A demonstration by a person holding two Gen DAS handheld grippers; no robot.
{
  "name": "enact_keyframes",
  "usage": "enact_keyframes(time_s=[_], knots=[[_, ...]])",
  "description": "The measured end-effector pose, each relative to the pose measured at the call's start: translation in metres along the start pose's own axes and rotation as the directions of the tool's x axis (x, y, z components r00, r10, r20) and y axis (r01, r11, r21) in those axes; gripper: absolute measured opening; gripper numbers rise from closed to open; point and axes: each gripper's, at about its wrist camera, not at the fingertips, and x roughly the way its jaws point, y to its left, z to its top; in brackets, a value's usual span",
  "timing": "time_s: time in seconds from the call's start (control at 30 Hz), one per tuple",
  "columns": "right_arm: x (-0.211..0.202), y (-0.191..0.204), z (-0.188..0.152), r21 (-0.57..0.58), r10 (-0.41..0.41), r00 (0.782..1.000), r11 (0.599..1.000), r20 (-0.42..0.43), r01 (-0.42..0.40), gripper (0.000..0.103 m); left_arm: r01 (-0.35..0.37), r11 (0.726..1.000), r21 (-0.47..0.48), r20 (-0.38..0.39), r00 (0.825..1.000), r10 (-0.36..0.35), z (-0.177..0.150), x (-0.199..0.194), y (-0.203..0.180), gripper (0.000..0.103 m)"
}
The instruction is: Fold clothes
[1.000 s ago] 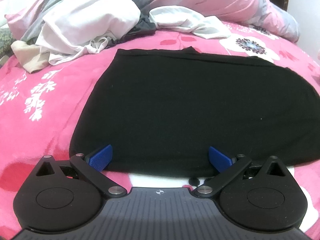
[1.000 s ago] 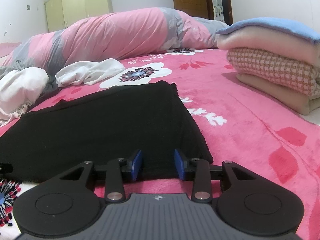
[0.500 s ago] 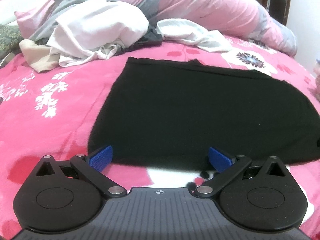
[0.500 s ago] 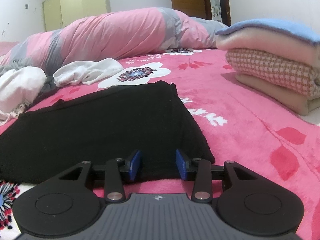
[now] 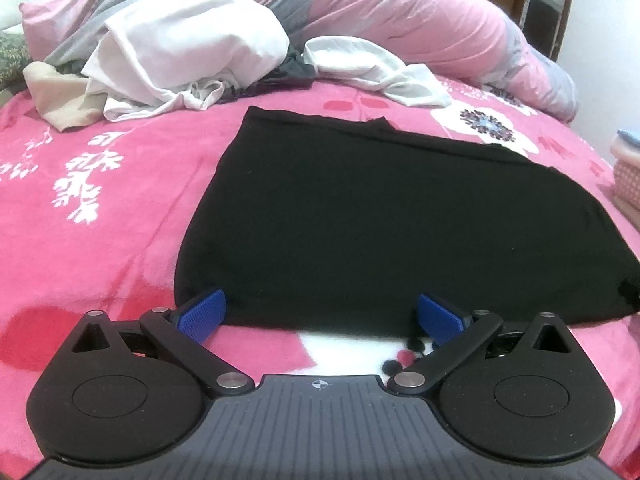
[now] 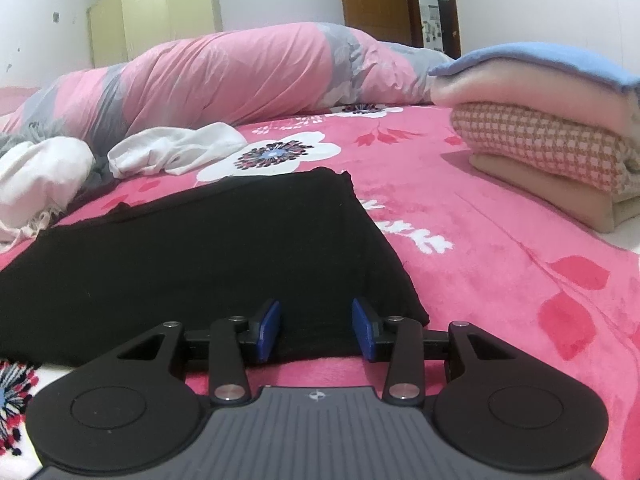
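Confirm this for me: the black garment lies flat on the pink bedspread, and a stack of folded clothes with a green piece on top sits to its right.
Not quite. The top piece of the folded stack is blue, not green, as the right wrist view shows. The rest holds: the black garment lies flat on the pink bedspread, with the stack to its right.

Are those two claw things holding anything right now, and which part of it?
Nothing is held. The left gripper is wide open and the right gripper partly open, both at the near edge of the black garment, pads not pressing it.
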Motion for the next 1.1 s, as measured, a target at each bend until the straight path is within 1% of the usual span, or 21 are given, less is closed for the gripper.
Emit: enact_keyframes(time_s=[0.07, 0.13, 0.2, 0.27, 0.37, 0.43, 0.5, 0.57, 0.63, 0.7, 0.73, 0.77, 0.8, 0.83, 0.87, 0.93, 0.97, 1.03, 1.07, 1.1], knots=[[-0.002, -0.002, 0.0, 0.015, 0.002, 1.0, 1.0, 0.006, -0.002, 0.042, -0.009, 1.0, -0.018, -0.002, 1.0, 0.009, 0.0, -0.002, 0.001, 0.103], [-0.004, -0.005, 0.001, 0.046, 0.014, 1.0, 0.999, 0.003, -0.014, 0.042, -0.003, 0.998, -0.057, -0.015, 1.0, 0.002, 0.0, -0.004, 0.002, 0.103], [-0.005, -0.014, 0.006, 0.097, 0.063, 0.998, 0.993, -0.023, -0.061, 0.045, 0.014, 0.997, -0.082, -0.023, 1.0, -0.016, 0.0, -0.007, 0.004, 0.103], [-0.007, -0.023, 0.014, 0.141, 0.107, 0.993, 0.985, -0.045, -0.1, 0.045, 0.019, 0.997, -0.07, -0.017, 1.0, -0.02, 0.001, -0.009, 0.004, 0.103], [-0.016, -0.027, 0.031, 0.152, 0.124, 0.992, 0.981, -0.003, -0.123, 0.045, 0.002, 0.999, -0.049, 0.003, 1.0, -0.002, 0.003, -0.01, 0.005, 0.103], [-0.014, -0.021, 0.047, 0.103, 0.128, 0.991, 0.986, 0.03, -0.13, 0.045, -0.005, 0.999, -0.051, -0.005, 1.0, 0.004, 0.006, -0.007, 0.005, 0.103], [-0.005, -0.012, 0.06, 0.056, 0.135, 0.99, 0.989, 0.042, -0.137, 0.045, -0.01, 0.998, -0.054, -0.01, 1.0, 0.01, 0.008, -0.006, 0.004, 0.103], [0.011, -0.008, 0.07, 0.036, 0.168, 0.985, 0.985, 0.024, -0.169, 0.042, -0.015, 0.999, -0.05, -0.013, 1.0, 0.014, 0.007, -0.005, 0.002, 0.103], [0.031, -0.005, 0.075, 0.034, 0.187, 0.982, 0.982, -0.021, -0.186, 0.037, -0.02, 0.999, -0.043, -0.018, 1.0, 0.019, 0.007, -0.004, 0.0, 0.103], [0.048, -0.009, 0.071, 0.05, 0.163, 0.985, 0.986, -0.061, -0.16, 0.033, -0.024, 0.999, -0.035, -0.027, 0.999, 0.023, 0.006, -0.002, -0.001, 0.103], [0.054, -0.016, 0.066, 0.064, 0.122, 0.988, 0.991, -0.091, -0.116, 0.032, -0.026, 0.999, -0.031, -0.031, 0.999, 0.025, 0.006, -0.001, -0.001, 0.103], [0.06, -0.023, 0.062, 0.078, 0.083, 0.989, 0.994, -0.121, -0.073, 0.024, -0.028, 0.999, -0.027, -0.036, 0.999, 0.027, 0.006, 0.0, -0.001, 0.103], [0.058, -0.036, 0.059, 0.137, 0.099, 0.987, 0.987, -0.126, -0.081, 0.018, -0.029, 0.999, -0.023, -0.04, 0.999, 0.029, 0.006, 0.001, -0.001, 0.103], [0.055, -0.049, 0.057, 0.195, 0.115, 0.985, 0.977, -0.13, -0.088, 0.017, -0.029, 0.999, -0.018, -0.046, 0.999, 0.028, 0.006, 0.003, -0.001, 0.103], [0.052, -0.061, 0.055, 0.25, 0.13, 0.983, 0.964, -0.133, -0.093, 0.013, -0.027, 1.0, -0.015, -0.05, 0.998, 0.026, 0.006, 0.004, 0.0, 0.103], [0.043, -0.072, 0.054, 0.256, 0.087, 0.986, 0.965, -0.139, -0.049, 0.012, -0.022, 1.0, -0.014, -0.055, 0.998, 0.021, 0.006, 0.005, 0.001, 0.103], [0.039, -0.075, 0.054, 0.25, 0.055, 0.987, 0.968, -0.148, -0.016, 0.013, -0.02, 1.0, -0.01, -0.056, 0.998, 0.019, 0.006, 0.006, 0.001, 0.103], [0.031, -0.073, 0.058, 0.205, -0.001, 0.99, 0.978, -0.144, 0.031, 0.015, -0.018, 1.0, 0.003, -0.055, 0.998, 0.018, 0.005, 0.007, 0.001, 0.103], [0.026, -0.068, 0.062, 0.182, -0.012, 0.991, 0.983, -0.131, 0.036, 0.015, -0.02, 1.0, 0.008, -0.055, 0.998, 0.02, 0.004, 0.007, 0.0, 0.103], [0.023, -0.061, 0.066, 0.16, -0.002, 0.993, 0.987, -0.114, 0.02, 0.015, -0.022, 1.0, 0.011, -0.055, 0.998, 0.023, 0.003, 0.007, -0.001, 0.103]])
